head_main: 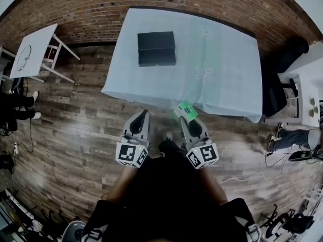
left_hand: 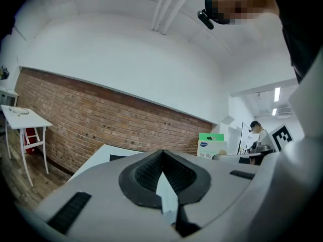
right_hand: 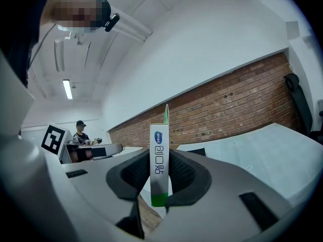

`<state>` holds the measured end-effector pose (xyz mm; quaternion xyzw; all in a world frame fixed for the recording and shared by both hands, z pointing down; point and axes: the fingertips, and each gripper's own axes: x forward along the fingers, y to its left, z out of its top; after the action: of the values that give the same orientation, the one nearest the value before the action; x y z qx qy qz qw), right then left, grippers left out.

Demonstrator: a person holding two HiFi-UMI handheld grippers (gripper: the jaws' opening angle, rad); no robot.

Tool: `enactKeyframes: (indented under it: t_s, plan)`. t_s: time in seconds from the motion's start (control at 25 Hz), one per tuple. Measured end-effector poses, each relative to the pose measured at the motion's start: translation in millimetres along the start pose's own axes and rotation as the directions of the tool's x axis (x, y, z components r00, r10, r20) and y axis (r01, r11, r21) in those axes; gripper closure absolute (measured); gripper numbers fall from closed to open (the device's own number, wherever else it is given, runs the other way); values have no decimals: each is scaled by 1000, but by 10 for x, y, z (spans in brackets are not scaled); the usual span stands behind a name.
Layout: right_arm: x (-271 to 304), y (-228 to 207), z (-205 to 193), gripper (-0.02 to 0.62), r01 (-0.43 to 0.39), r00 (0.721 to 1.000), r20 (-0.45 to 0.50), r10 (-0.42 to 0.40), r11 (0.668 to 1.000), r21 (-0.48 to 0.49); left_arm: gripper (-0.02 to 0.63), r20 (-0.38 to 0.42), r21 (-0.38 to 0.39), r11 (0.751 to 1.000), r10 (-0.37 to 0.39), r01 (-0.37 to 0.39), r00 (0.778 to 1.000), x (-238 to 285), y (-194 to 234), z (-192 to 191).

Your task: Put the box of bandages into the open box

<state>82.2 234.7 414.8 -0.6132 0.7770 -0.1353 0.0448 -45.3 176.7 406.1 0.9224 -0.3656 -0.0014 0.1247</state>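
The black open box [head_main: 156,48] lies on the far left part of the table with the pale cloth [head_main: 227,79]. My right gripper [head_main: 182,116] is over the wooden floor just short of the table's near edge, shut on the green and white box of bandages [head_main: 185,110]. In the right gripper view the bandage box [right_hand: 158,170] stands upright and edge-on between the pads, with the black box [right_hand: 194,151] beyond it. My left gripper [head_main: 143,113] is beside it on the left. In the left gripper view its jaws [left_hand: 162,154] meet at the tips with nothing between them.
A small white side table [head_main: 33,52] stands at the left by the brick wall [head_main: 91,9]. A dark chair [head_main: 282,59] and a white desk [head_main: 305,97] are at the right of the table. People's legs [head_main: 20,107] show at the left and cables [head_main: 237,178] lie on the floor at the right.
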Motion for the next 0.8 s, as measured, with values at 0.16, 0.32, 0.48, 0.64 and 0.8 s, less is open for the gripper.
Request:
enactKeyframes:
  t_s: [0.16, 0.32, 0.48, 0.64, 0.8]
  plan:
    - [23, -312, 61, 489, -31, 1000, -5, 31, 1000, 0, 575, 10, 10, 999, 32, -32, 999, 259, -127, 33]
    - [85, -505, 84, 489, -50, 999, -13, 50, 999, 6, 575, 0, 12, 998, 58, -58, 998, 376, -202, 22]
    - [166, -587, 72, 489, -66, 998, -21, 67, 997, 26, 575, -27, 12, 997, 71, -71, 997, 451, -222, -29]
    - [340, -675, 29, 489, -70, 997, -40, 71, 997, 32, 575, -42, 6, 997, 80, -80, 996, 567, -128, -51]
    - [527, -726, 55, 489, -65, 997, -40, 66, 998, 23, 575, -42, -1, 997, 71, -71, 997, 734, 33, -72]
